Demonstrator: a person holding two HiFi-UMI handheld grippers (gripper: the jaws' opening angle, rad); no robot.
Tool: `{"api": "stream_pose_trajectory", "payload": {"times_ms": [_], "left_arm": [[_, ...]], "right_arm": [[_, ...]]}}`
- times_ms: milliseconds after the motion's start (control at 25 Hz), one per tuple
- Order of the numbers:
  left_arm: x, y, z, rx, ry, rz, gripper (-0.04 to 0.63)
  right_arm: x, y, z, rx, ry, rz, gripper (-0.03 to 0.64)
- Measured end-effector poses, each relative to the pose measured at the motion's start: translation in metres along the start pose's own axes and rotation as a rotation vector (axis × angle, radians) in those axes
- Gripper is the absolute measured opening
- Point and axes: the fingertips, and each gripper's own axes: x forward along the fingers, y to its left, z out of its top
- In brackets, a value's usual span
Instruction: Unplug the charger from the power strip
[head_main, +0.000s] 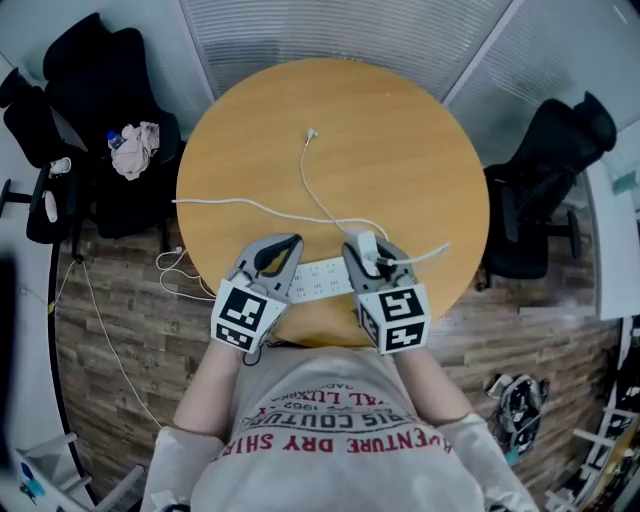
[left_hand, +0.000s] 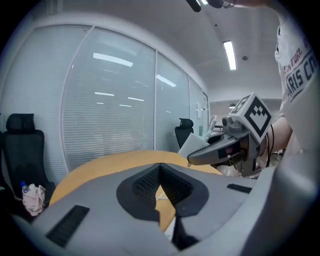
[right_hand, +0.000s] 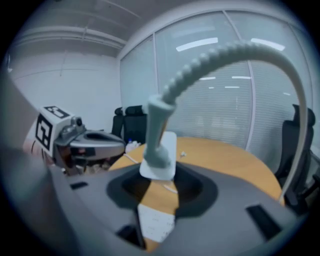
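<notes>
Charger (head_main: 366, 243): white block, pinched between the jaws of the right gripper (head_main: 372, 258).
Charger location: held clear of the power strip (head_main: 322, 279), near the strip's end on the person's right. In the right gripper view, bare tabletop showed between charger (right_hand: 161, 155) and strip (right_hand: 156, 222).
Right gripper state: the 2 jaws pressed on opposite sides of the charger body.
Charger cable (head_main: 303, 185): white. It left the charger through a ribbed sleeve (right_hand: 200, 65) and ran across the table to a loose connector (head_main: 312, 132) lying on the wood.
Left gripper (head_main: 296, 241): jaws pressed together at the tips, nothing between them. It was positioned over the strip's other end.
Power strip: white, flat on the round wooden table (head_main: 400, 130), at the edge nearest the person.
Second cord (head_main: 215, 201): white, crossed the table's left part and passed over its edge.
Surroundings: 2 black chairs, 1 on each side of the table.
</notes>
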Motion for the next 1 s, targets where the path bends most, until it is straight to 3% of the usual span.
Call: {"api": "stream_pose_trajectory", "payload": {"times_ms": [320, 1000], "left_arm": [[-0.051, 0.03, 0.052, -0.008, -0.163, 0.114, 0.031], [-0.058, 0.037, 0.052, -0.006, -0.177, 0.153, 0.031]], "right_arm": [[-0.017, 0.008, 0.037, -0.028, -0.122, 0.029, 0.155], [-0.012, 0.014, 0.038, -0.061, -0.103, 0.038, 0.155]]}}
